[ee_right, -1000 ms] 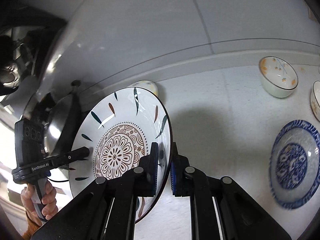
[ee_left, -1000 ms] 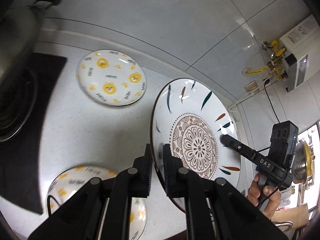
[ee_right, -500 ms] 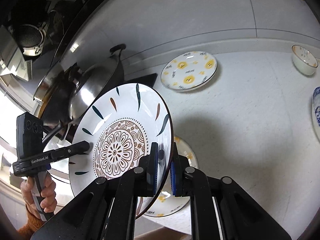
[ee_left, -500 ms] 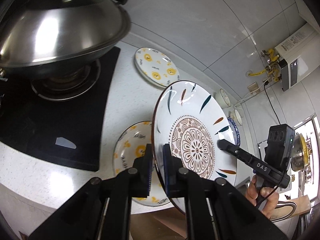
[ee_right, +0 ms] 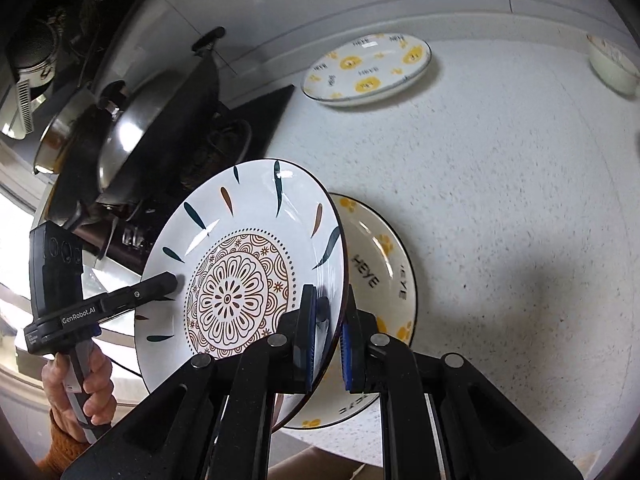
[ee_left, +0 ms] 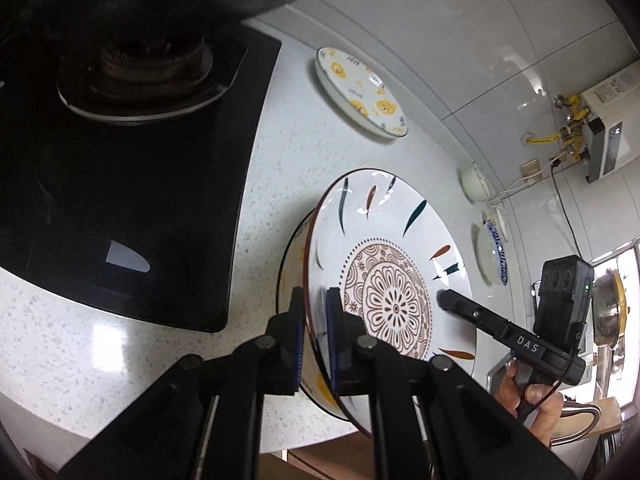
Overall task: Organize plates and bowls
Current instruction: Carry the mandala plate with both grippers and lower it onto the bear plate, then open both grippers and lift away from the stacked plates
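A white plate with a brown flower medallion [ee_left: 392, 280] [ee_right: 240, 276] is held tilted between both grippers, just above a yellow-patterned "HEYE" plate [ee_right: 384, 264] [ee_left: 290, 264] on the white counter. My left gripper [ee_left: 314, 336] is shut on the plate's left rim. My right gripper [ee_right: 328, 332] is shut on its right rim. Each gripper shows in the other's view, the right [ee_left: 444, 298] and the left [ee_right: 174, 280]. A second yellow-patterned plate [ee_left: 360, 92] [ee_right: 368, 68] lies farther back by the wall.
A black gas hob [ee_left: 120, 160] with a lidded steel wok [ee_right: 132, 132] stands left of the plates. A small white bowl [ee_right: 612, 64] [ee_left: 474, 188] and a blue-patterned plate [ee_left: 494, 252] sit farther right. The counter's front edge [ee_left: 280, 444] is close below.
Both grippers have carried the flower plate down and closer to the counter, over the near yellow-patterned plate. The grip on both rims is unchanged.
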A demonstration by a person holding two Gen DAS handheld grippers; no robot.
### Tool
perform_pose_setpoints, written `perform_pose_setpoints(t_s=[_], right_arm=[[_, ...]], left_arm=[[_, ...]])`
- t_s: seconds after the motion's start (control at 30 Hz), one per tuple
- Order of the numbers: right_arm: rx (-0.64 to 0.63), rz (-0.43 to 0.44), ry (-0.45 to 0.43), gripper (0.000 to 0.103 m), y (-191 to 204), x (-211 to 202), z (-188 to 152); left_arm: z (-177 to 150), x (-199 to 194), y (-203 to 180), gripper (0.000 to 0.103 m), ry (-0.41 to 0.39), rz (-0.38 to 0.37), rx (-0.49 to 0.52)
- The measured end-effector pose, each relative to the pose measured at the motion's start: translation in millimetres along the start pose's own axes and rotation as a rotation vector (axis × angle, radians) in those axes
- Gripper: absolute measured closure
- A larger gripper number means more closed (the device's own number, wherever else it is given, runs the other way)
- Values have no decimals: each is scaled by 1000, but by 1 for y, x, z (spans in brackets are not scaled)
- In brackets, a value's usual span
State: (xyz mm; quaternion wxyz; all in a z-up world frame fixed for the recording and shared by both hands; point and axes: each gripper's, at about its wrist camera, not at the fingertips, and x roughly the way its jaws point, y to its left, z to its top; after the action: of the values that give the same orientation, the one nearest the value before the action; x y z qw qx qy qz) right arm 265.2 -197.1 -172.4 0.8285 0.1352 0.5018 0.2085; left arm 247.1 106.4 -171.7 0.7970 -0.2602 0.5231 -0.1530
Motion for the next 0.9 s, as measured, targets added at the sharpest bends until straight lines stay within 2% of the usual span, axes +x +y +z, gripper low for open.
perform_pose_setpoints(t_s=[0.27, 0.63, 0.9], right_arm=[[50, -14, 20, 93, -27, 22, -8], [67, 0, 35, 92, -37, 20, -10], [67, 20, 39, 92, -38, 18, -11]], left_arm=[[-7, 28, -6, 94, 26, 66, 71], [-3, 31, -20, 93, 35, 152, 127], [-4, 30, -24, 91, 62, 175, 145]])
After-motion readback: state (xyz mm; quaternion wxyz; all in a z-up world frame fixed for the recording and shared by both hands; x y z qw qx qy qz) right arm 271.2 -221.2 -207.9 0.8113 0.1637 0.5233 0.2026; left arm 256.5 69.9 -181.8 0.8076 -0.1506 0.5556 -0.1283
